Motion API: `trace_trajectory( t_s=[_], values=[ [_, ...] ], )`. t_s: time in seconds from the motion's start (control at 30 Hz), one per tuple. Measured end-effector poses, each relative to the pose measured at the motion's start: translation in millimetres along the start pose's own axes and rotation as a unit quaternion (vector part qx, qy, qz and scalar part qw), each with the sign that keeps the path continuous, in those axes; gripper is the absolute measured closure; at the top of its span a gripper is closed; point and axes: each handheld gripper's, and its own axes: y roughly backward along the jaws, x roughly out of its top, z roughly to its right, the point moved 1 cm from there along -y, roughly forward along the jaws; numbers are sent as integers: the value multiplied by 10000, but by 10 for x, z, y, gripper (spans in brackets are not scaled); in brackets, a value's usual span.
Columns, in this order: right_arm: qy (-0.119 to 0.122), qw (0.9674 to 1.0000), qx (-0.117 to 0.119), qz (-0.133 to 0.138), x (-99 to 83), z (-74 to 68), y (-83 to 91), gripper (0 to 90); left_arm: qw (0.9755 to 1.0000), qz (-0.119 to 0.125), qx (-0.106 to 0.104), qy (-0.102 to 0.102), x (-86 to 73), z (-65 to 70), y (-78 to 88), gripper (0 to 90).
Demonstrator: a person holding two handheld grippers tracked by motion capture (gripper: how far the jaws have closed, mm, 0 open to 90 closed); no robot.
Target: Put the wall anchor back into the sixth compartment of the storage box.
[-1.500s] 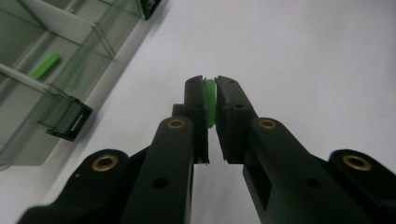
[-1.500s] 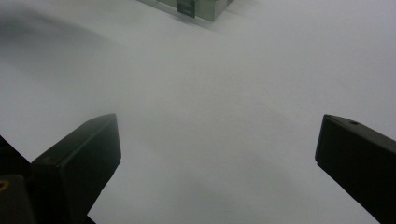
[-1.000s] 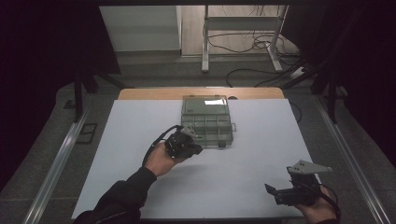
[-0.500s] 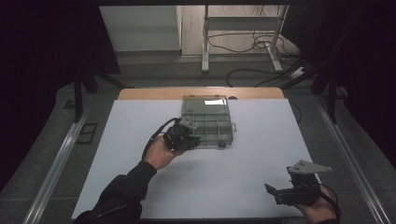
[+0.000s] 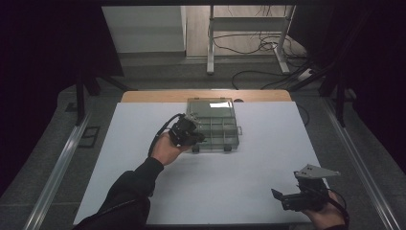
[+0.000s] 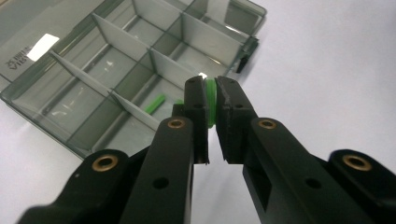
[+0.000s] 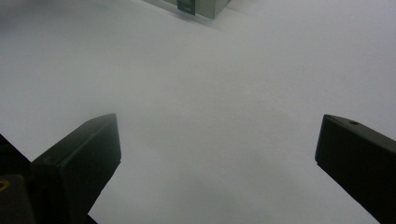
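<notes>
The left gripper (image 6: 211, 105) has its fingers pinched narrow on a small green disc (image 6: 211, 100), held on edge between the pads; in the high view this gripper (image 5: 190, 136) sits at the near left corner of the clear compartment box (image 5: 213, 125), which lies open-topped toward the far middle of the white tabletop (image 5: 215, 187); the step in hand looks like carrying the disc to the box to sort it into a cell. From the left gripper view the disc hangs over the box's near edge, above the row of cells closest to the camera; one of those cells already holds a short green stick (image 6: 154, 103), and another green bit shows just beside the left finger, too hidden to name. The right gripper (image 7: 217, 154) rests low at the near right of the tabletop (image 7: 210, 70), well apart from the box, its fingers spread wide with nothing between them. The next move, as I judge it, calls for bringing the disc squarely over the chosen cell, clear of the dividers, lowering it inside the walls, and only then parting the fingers; released too high or on a divider, the disc could roll into a neighbouring cell.
</notes>
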Motion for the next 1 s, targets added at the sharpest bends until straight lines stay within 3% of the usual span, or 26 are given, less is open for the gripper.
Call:
trace_trajectory(
  t_s=[0.4, 0.63, 1.0],
  values=[
    [17, 10000, 24, -15, 0, -2, -2, 2, 9998, 4, 123, 138, 16, -110, -252, 838],
    [26, 10000, 31, -5, 0, -4, -2, 3, 9996, -57, 51, 259, 3, -142, -383, 812],
    [14, 10000, 28, 3, 0, -7, -1, 3, 9997, 19, 50, 245, -6, -86, -286, 693]
  ],
)
